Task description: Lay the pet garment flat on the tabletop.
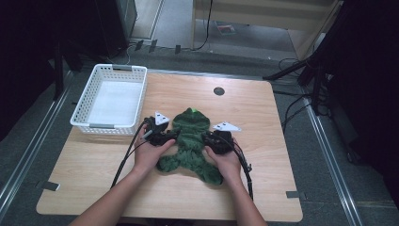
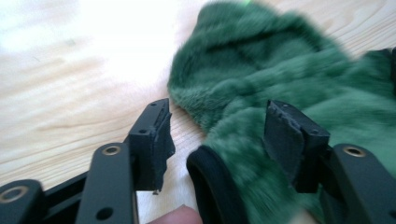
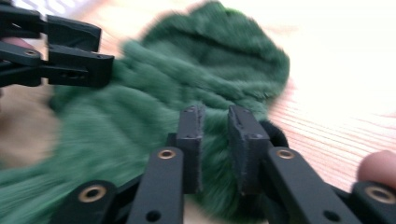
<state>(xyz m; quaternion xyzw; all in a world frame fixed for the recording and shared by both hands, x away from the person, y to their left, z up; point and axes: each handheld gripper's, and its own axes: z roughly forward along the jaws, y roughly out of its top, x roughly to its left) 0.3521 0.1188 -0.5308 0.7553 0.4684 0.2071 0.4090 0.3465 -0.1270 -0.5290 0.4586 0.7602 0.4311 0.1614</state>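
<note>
A fuzzy dark green hooded garment [image 1: 189,143] lies flat on the wooden table [image 1: 263,108], hood pointing away from me. My left gripper [image 1: 162,136] rests at its left sleeve. In the left gripper view the gripper [image 2: 219,123] stands open, and the sleeve's black-edged cuff [image 2: 205,182] lies between its jaws. My right gripper [image 1: 217,140] is at the right sleeve. Seen in its own view, the right gripper [image 3: 217,122] has its jaws close together with green fur [image 3: 154,88] pinched in the narrow gap. That view is blurred, and the left gripper [image 3: 77,50] shows at its upper left.
A white slotted basket [image 1: 84,101] stands at the table's back left corner, just beyond my left hand. A dark round grommet [image 1: 219,91] sits in the tabletop behind the hood. Cables trail from both grippers toward the front edge.
</note>
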